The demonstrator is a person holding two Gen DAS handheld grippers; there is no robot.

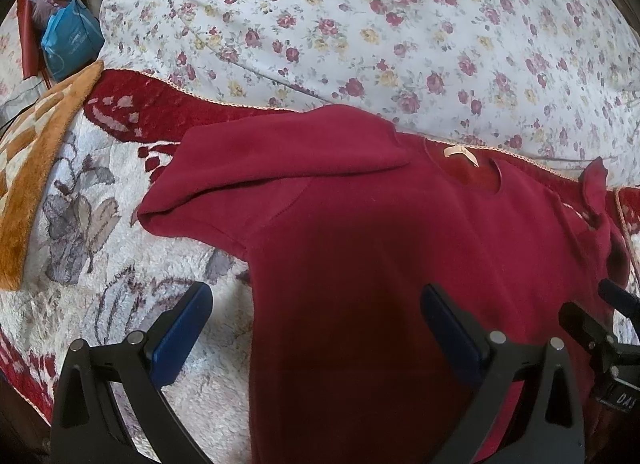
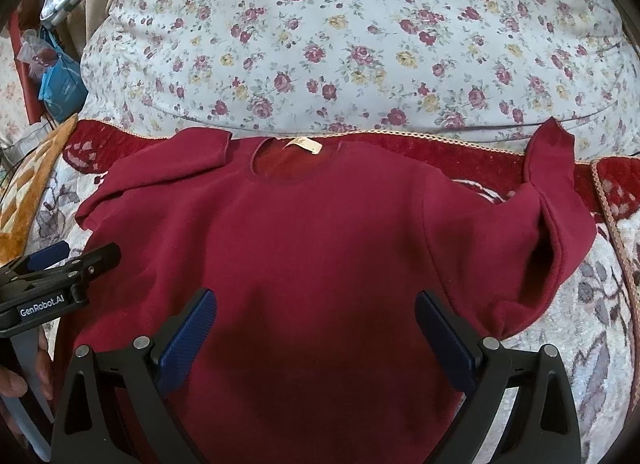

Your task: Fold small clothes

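Plush blanket [image 2: 592, 304], red sweater [image 2: 320, 244] flat, both grippers' fingers [image 2: 188, 336] wide apart, empty

Dark red sweatshirt [image 2: 320, 248] lying flat, front up, neckline with cream tag [image 2: 304, 145] facing away, both sleeves folding inward, resting on patterned blanket [image 2: 592, 304].

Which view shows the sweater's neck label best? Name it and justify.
The right wrist view: the neck label sits near the frame's centre, seen head-on inside the red sweater collar. The left wrist view shows the same label off to the right, at an angle, beside the folded-over sleeve.
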